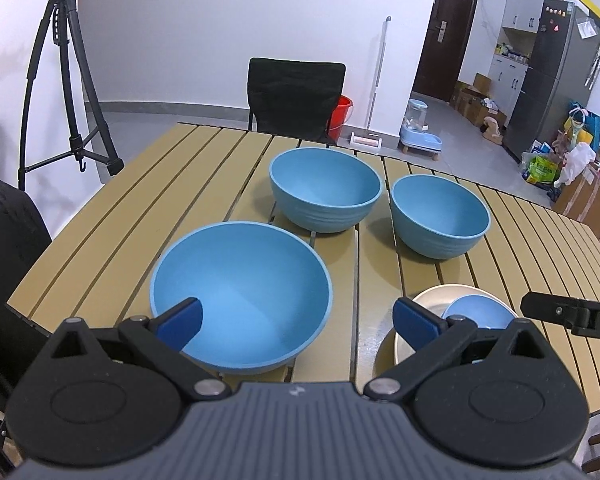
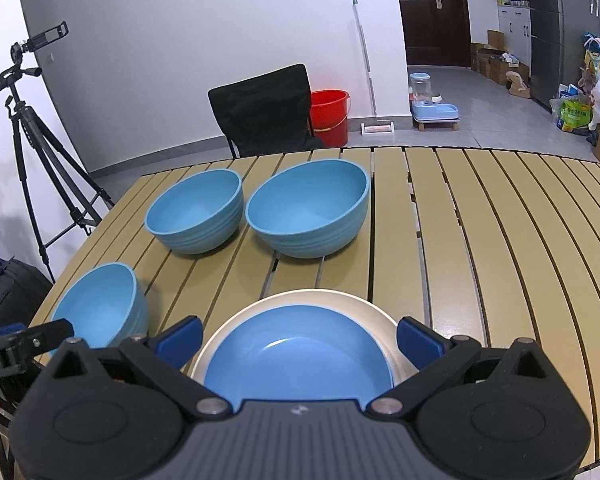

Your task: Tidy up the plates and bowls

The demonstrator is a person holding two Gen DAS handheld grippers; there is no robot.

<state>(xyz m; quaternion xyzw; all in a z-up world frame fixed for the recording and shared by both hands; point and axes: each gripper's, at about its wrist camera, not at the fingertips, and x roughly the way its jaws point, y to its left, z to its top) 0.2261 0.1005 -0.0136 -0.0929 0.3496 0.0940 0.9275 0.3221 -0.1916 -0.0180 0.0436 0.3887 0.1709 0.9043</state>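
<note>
Three blue bowls stand on the slatted table. The nearest bowl (image 1: 240,292) (image 2: 100,308) sits just ahead of my left gripper (image 1: 298,322), which is open; its left fingertip (image 1: 180,320) overlaps the bowl's near rim. Two more bowls stand further back, one on the left (image 1: 324,188) (image 2: 196,212) and one on the right (image 1: 440,216) (image 2: 308,208). A small blue plate (image 2: 298,352) (image 1: 480,312) lies on a cream plate (image 2: 320,296). My right gripper (image 2: 298,340) is open, with its fingers on either side of these plates and nothing held.
The tan slatted table (image 2: 480,240) stretches to the right. Behind its far edge are a black chair (image 1: 296,96) and a red bucket (image 2: 328,114). A tripod (image 1: 66,92) and a black bag (image 1: 8,240) stand off the left side.
</note>
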